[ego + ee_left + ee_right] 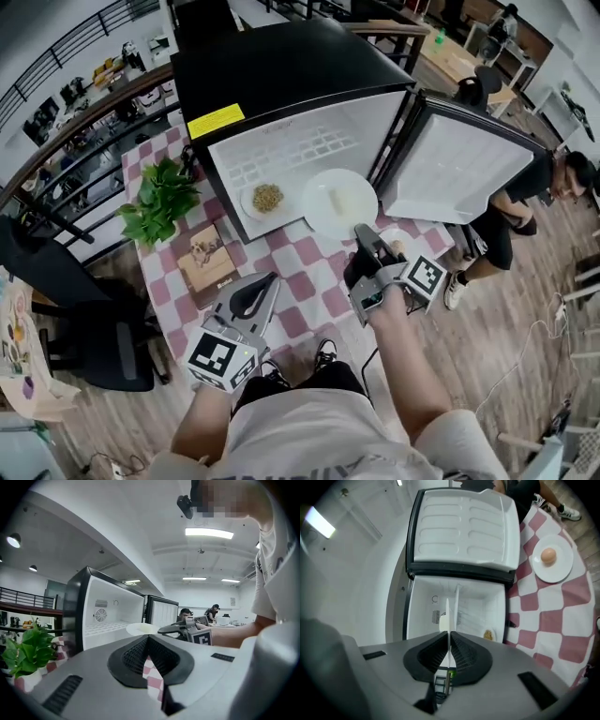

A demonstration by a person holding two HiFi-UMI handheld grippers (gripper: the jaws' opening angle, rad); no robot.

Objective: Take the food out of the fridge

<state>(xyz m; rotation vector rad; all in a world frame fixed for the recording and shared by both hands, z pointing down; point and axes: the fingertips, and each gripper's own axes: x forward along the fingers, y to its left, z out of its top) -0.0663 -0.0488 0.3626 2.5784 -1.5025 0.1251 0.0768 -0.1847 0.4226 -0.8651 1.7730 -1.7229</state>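
Note:
A black mini fridge (281,84) stands open on the red-checked table (309,272), its door (459,164) swung right. Inside it lies a small dish of brown food (266,198). My right gripper (361,236) is shut on the rim of a white plate (333,211) carrying a pale block of food, held at the fridge's mouth. In the right gripper view this plate (446,616) shows edge-on between the pads. A plate with an egg (553,557) rests on the table. My left gripper (258,298) hovers over the near table, shut and empty.
A potted plant (159,199) and a brown book (208,261) sit left of the fridge. A black chair (84,337) stands at the table's left. A person (544,187) crouches beyond the fridge door. The table's near edge is by my legs.

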